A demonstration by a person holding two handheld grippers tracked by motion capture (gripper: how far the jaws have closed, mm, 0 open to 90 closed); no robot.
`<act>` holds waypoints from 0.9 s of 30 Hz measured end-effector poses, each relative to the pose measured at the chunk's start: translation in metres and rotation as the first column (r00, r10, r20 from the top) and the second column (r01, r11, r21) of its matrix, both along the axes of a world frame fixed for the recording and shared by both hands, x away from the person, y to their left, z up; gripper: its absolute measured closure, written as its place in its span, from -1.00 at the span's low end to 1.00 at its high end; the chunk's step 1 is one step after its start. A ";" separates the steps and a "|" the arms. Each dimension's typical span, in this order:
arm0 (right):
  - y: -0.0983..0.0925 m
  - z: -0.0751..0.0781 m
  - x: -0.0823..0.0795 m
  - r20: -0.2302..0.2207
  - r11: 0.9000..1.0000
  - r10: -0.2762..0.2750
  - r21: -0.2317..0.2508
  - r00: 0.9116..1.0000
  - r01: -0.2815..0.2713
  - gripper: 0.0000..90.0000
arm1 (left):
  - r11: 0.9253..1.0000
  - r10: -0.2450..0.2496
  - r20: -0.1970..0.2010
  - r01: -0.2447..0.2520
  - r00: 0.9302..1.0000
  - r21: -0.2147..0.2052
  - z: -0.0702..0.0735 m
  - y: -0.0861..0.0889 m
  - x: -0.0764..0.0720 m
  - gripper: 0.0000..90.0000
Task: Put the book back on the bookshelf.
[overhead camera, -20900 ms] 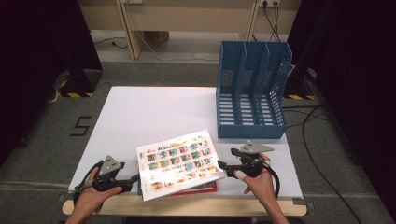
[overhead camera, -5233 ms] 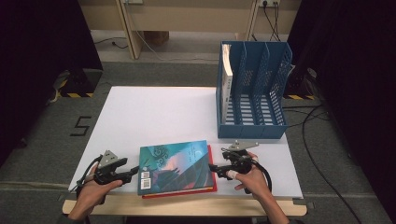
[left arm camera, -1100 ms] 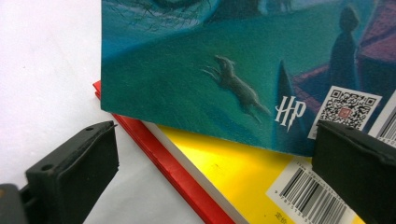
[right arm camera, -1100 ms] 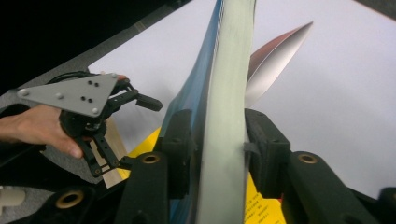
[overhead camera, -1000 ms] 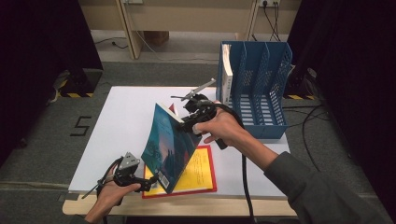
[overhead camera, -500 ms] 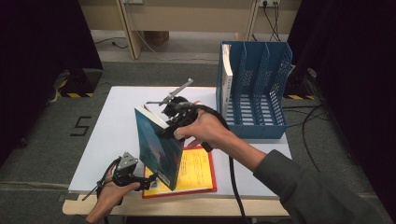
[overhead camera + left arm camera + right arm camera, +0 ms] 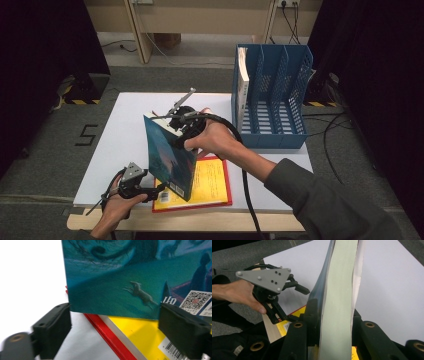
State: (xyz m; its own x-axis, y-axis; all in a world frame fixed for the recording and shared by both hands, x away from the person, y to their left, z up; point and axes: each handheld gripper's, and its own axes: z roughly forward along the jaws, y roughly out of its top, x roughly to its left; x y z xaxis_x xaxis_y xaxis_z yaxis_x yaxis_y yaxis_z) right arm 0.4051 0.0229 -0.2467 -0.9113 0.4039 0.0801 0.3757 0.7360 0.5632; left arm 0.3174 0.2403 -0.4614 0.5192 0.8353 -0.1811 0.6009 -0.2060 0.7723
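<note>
White table [image 7: 125,130] on grey carpet, blue file rack [image 7: 272,100] at its 2 o'clock corner. The teal book [image 7: 169,157] stands upright on a red-and-yellow book [image 7: 210,185] lying at the 6 o'clock edge. My right gripper [image 7: 176,131] is clamped on its top edge. My left gripper [image 7: 150,191] sits wide open at the bottom corner, gripping nothing.

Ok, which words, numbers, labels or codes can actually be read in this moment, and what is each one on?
"5": black mark on the floor left of the table.
QR code on the teal book, held upright: no readable text.
White letters beside it: partly hidden by the tool.
Barcode on the yellow book: digits too blurred.
</note>
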 end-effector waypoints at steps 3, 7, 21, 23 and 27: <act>-0.003 0.000 0.000 -0.001 1.000 0.007 0.016 1.000 -0.007 0.60 | 1.000 0.017 0.010 -0.017 1.000 -0.012 0.000 0.007 0.001 -0.68; -0.010 0.000 0.001 0.009 0.999 0.023 0.025 1.000 -0.023 0.62 | 0.998 0.050 0.029 -0.049 0.998 -0.037 0.002 0.016 0.002 -0.68; -0.091 0.013 0.000 0.037 0.990 -0.130 -0.052 0.991 0.132 0.64 | 0.994 0.108 0.011 -0.108 0.994 -0.005 -0.002 0.033 0.010 -0.68; -0.100 0.014 -0.001 0.032 0.986 -0.157 -0.058 0.987 0.159 0.64 | 0.994 0.109 0.007 -0.109 0.994 0.001 -0.002 0.034 0.011 -0.68; -0.141 0.015 -0.002 0.073 0.969 -0.235 -0.056 0.969 0.239 0.64 | 0.987 0.159 -0.001 -0.159 0.987 0.021 -0.005 0.041 0.016 -0.68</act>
State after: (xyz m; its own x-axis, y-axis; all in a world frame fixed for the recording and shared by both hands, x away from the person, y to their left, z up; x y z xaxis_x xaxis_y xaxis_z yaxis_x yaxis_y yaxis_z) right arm 0.4029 -0.1179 -0.2318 -0.7912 0.6115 -0.0089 0.5079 0.6652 0.5473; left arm 0.3336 0.2810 -0.4662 0.3793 0.9106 -0.1641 0.6292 -0.1238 0.7674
